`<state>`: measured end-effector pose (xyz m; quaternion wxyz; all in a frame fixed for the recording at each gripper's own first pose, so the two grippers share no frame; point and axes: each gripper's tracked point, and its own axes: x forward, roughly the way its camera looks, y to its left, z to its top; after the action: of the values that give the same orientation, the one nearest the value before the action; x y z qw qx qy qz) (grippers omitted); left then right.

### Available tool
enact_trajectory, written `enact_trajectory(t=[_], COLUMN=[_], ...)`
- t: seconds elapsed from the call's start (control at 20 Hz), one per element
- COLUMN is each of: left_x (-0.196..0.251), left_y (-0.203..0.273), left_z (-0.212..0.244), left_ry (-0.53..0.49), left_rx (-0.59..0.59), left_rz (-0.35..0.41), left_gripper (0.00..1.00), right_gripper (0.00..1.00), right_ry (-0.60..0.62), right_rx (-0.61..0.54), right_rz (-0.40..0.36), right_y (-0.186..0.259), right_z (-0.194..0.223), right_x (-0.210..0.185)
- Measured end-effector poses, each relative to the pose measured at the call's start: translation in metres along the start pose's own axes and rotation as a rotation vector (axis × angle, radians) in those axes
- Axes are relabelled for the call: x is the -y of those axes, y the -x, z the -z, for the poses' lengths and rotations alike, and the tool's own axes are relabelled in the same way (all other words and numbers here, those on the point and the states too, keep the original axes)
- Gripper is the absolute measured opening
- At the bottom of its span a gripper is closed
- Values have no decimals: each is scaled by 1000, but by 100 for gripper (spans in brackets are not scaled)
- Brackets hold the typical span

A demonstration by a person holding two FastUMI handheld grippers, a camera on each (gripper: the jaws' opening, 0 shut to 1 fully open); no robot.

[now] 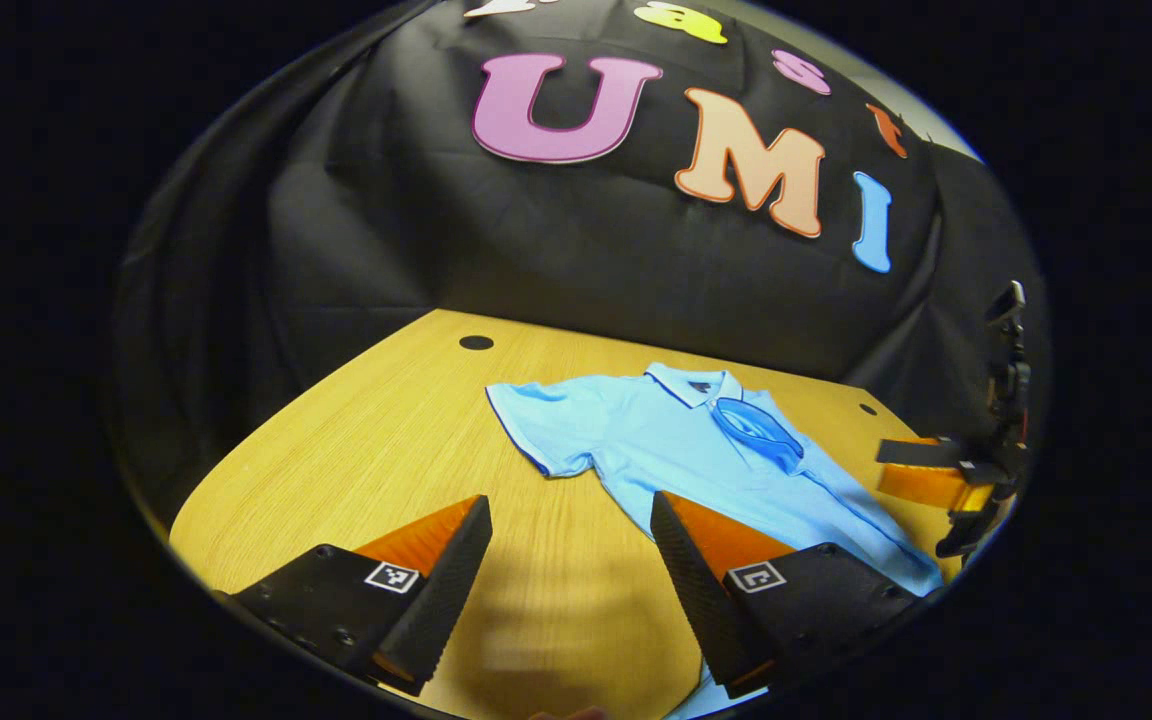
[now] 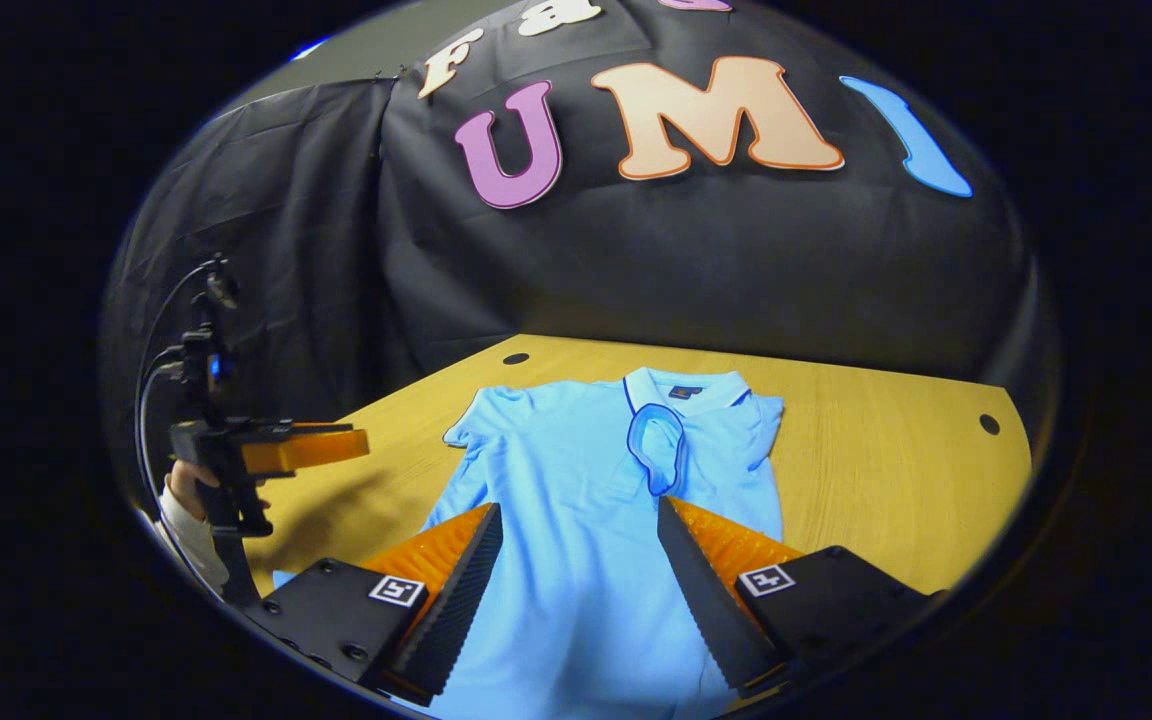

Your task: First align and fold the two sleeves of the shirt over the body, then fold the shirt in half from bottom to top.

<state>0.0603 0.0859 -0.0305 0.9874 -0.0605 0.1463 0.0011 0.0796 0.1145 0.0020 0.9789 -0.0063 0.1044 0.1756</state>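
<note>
A light blue polo shirt (image 1: 676, 440) lies flat, collar toward the wall, on the wooden table (image 1: 356, 440). One short sleeve (image 1: 536, 425) is spread out to the side. The other sleeve (image 2: 656, 448) lies folded onto the chest, its dark-trimmed cuff forming a loop. My left gripper (image 1: 571, 535) hangs open above bare table beside the shirt's lower left side, nothing between its fingers. My right gripper (image 2: 581, 545) is open above the shirt's (image 2: 586, 500) body, holding nothing. In the right gripper view the left gripper (image 2: 281, 450) shows at the left, held by a hand (image 2: 186, 490).
The table has small round holes near its back corners (image 1: 476, 342) (image 2: 988, 424). Bare wood lies left of the shirt and to its right (image 2: 886, 480). The black cloth wall stands right behind the table. The right gripper (image 1: 946, 470) appears at the right edge of the left gripper view.
</note>
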Motion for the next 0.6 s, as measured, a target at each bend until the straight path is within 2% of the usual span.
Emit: enact_trajectory(t=[0.1, 0.35, 0.4, 0.45, 0.5, 0.6], left_x=[-14, -42, -44, -47, -48, -52], left_y=[-22, -73, -84, -94, -103, -119], left_z=[-9, -26, -29, -30, -29, -26], left_ry=[-1, -95, -94, -90, -87, -92], left_rx=[-43, -113, -125, -144, -169, -210], left_rz=[-14, -55, -57, -62, -65, -70], left_gripper=[95, 95, 95, 95, 95, 95], right_gripper=[98, 98, 94, 98, 94, 98], right_ry=[9, 20, 17, 13, 6, -8], right_rx=[30, 56, 56, 63, 65, 57], right_rz=[40, 185, 213, 239, 262, 294], right_y=[21, 57, 64, 70, 76, 86], right_z=[1, 24, 29, 31, 36, 43], right_x=[7, 34, 40, 46, 51, 60])
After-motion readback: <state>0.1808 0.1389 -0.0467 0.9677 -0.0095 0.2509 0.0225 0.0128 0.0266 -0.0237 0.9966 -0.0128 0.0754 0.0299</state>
